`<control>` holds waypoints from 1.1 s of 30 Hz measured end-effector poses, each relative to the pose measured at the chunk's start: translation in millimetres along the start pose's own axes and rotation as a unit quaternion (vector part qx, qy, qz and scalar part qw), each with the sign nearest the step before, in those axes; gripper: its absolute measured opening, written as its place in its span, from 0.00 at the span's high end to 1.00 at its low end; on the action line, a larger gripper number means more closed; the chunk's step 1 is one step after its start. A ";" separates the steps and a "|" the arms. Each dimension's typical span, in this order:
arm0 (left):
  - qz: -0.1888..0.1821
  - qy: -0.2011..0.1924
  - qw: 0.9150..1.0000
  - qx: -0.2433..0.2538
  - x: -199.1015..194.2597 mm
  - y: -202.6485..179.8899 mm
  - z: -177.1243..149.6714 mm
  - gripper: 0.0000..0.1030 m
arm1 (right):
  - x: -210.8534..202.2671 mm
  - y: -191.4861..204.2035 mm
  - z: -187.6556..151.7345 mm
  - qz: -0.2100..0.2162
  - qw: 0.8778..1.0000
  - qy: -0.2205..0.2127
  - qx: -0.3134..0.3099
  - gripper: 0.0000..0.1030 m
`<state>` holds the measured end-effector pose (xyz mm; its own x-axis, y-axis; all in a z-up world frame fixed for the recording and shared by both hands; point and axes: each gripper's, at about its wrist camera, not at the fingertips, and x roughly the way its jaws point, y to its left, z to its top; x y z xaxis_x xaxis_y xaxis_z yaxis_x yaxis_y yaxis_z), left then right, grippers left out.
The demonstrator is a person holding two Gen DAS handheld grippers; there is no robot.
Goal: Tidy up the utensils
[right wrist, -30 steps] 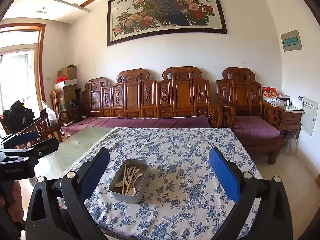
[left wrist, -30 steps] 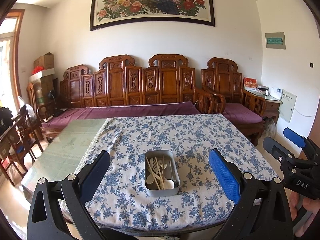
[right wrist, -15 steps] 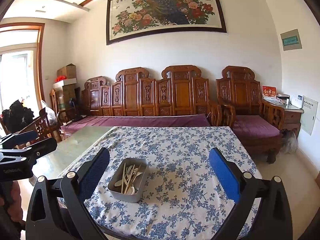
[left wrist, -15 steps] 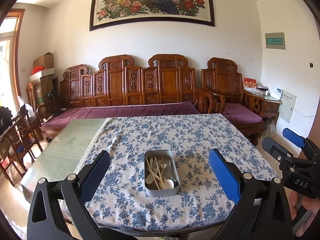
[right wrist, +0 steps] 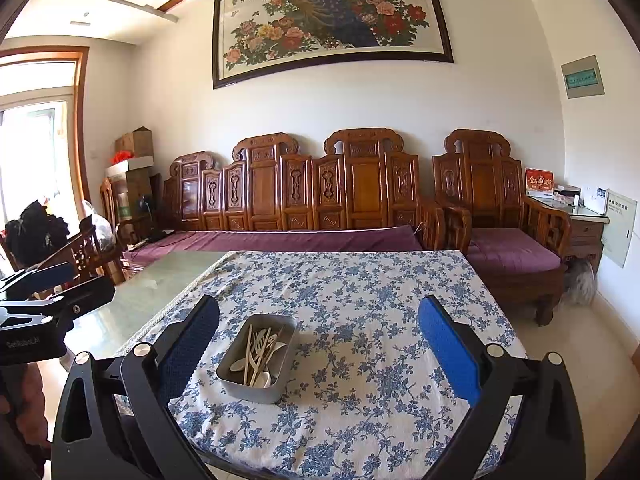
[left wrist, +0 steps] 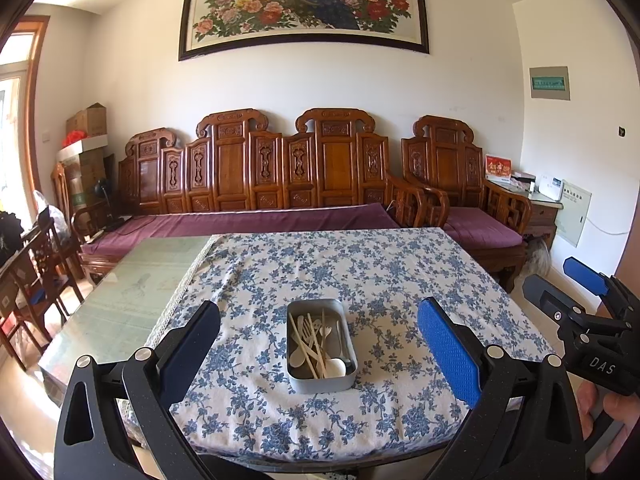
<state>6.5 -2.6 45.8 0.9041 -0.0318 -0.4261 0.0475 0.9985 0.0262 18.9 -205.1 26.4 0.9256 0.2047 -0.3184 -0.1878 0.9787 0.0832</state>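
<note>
A grey metal tray (left wrist: 337, 382) sits on the blue floral tablecloth (left wrist: 376, 272) near the table's front edge. It holds several utensils (left wrist: 316, 344): wooden chopsticks, white spoons and forks. The tray shows in the right wrist view (right wrist: 244, 386) too, left of centre, with the utensils (right wrist: 260, 354) inside. My left gripper (left wrist: 319, 350) is open and empty, held above and in front of the tray. My right gripper (right wrist: 319, 350) is open and empty, to the right of the tray. Each gripper appears in the other's view: the right one (left wrist: 576, 292) and the left one (right wrist: 48, 284).
The tablecloth covers the right part of a glass-topped table (left wrist: 132, 288). A carved wooden sofa (left wrist: 256, 184) with purple cushions stands behind it, and an armchair (left wrist: 460, 192) to the right. Wooden chairs (left wrist: 36, 264) stand at the left.
Both views have shifted very slightly. The tray and utensils have not moved. Both grippers stay open.
</note>
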 end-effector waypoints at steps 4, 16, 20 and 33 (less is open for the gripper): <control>0.000 0.000 1.000 0.000 0.2 -0.1 0.0 0.08 | -0.1 0.2 0.2 0.000 1.000 0.000 0.000 0.03; 0.000 0.000 1.000 0.000 1.5 -0.3 -0.3 0.08 | -0.1 0.0 0.7 0.000 1.000 0.000 0.000 0.03; 0.000 0.000 1.000 0.000 1.9 -0.5 -0.3 0.08 | -0.1 0.1 0.8 0.000 1.000 0.000 0.000 0.03; -0.002 -0.004 1.000 0.001 0.2 -0.3 -1.4 0.08 | -0.2 0.3 1.1 0.000 1.000 0.000 0.000 0.03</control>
<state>6.1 -2.9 44.4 0.9072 -0.0356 -0.4192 0.0513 0.9983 0.0262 19.0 -204.9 27.5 0.9251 0.2055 -0.3193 -0.1883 0.9785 0.0840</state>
